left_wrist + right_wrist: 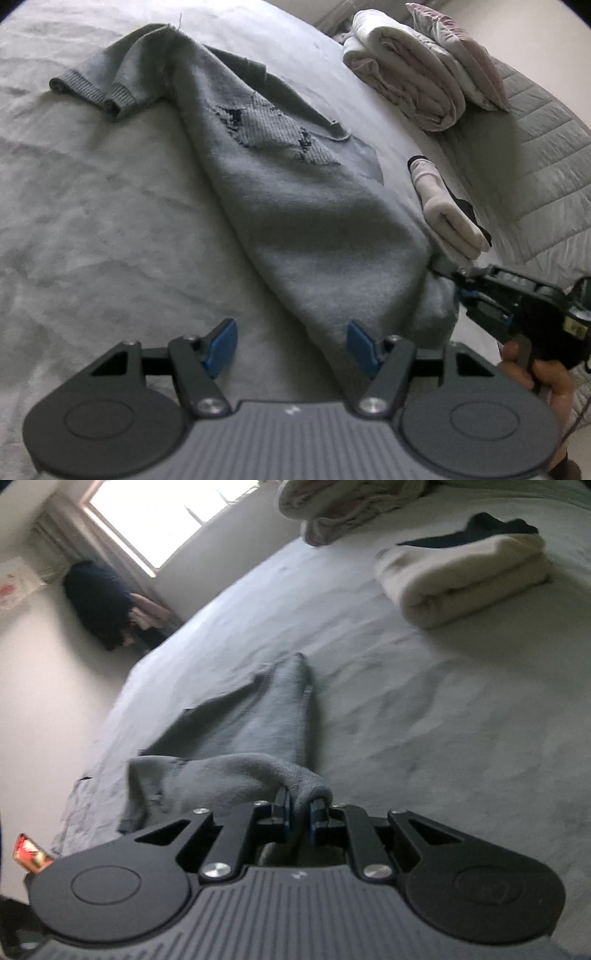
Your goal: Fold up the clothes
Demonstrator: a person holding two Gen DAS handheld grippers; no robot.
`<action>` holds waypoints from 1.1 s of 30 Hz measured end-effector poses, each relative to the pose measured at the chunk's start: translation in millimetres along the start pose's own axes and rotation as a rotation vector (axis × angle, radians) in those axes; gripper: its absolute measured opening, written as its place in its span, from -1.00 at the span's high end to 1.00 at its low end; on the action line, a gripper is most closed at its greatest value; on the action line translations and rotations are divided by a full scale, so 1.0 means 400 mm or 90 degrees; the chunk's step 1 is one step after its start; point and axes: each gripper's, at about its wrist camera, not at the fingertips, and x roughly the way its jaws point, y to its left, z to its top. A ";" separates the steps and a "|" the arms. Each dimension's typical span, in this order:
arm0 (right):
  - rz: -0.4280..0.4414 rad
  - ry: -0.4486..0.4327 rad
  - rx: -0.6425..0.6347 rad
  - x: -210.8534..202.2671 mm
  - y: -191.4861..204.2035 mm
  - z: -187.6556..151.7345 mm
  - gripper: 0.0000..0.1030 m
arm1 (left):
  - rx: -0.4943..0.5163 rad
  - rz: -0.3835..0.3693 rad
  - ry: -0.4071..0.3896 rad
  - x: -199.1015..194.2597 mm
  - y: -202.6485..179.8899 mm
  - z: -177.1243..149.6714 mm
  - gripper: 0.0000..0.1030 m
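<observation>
Honestly, my right claw (300, 806) has the grey sweater's (295, 206) hem pinched on the bed (110, 221), left claw (291, 343) wide open. One-corner pull could drag the whole fold crooked.

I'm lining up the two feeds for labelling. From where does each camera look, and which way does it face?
Left wrist: sits behind the open left gripper, looking along the bed over the grey sweater toward stacked bedding; the right gripper and the hand holding it show.
Right wrist: sits behind the right gripper, shut on the sweater's corner, facing across the bed toward the window.
Shared: the sweater, the bed, the folded cream garment.
</observation>
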 end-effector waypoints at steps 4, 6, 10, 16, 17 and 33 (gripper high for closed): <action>-0.016 0.014 -0.009 0.015 -0.009 -0.019 0.76 | -0.015 -0.019 0.003 0.009 -0.003 -0.008 0.00; -0.014 0.014 -0.021 0.004 0.003 -0.022 0.68 | -0.021 -0.032 0.013 0.017 -0.002 -0.009 0.56; -0.011 -0.003 -0.080 -0.049 0.055 -0.029 0.36 | -0.044 -0.063 0.010 0.003 0.007 -0.001 0.94; 0.008 -0.021 -0.250 -0.138 0.164 -0.094 0.18 | -0.006 -0.092 -0.043 -0.052 -0.026 0.020 0.94; 0.020 -0.018 -0.276 -0.148 0.181 -0.109 0.18 | -0.005 -0.094 -0.050 -0.055 -0.030 0.026 0.94; 0.044 0.078 -0.383 0.001 0.265 -0.216 0.96 | -0.043 -0.085 -0.087 -0.019 -0.028 0.066 0.61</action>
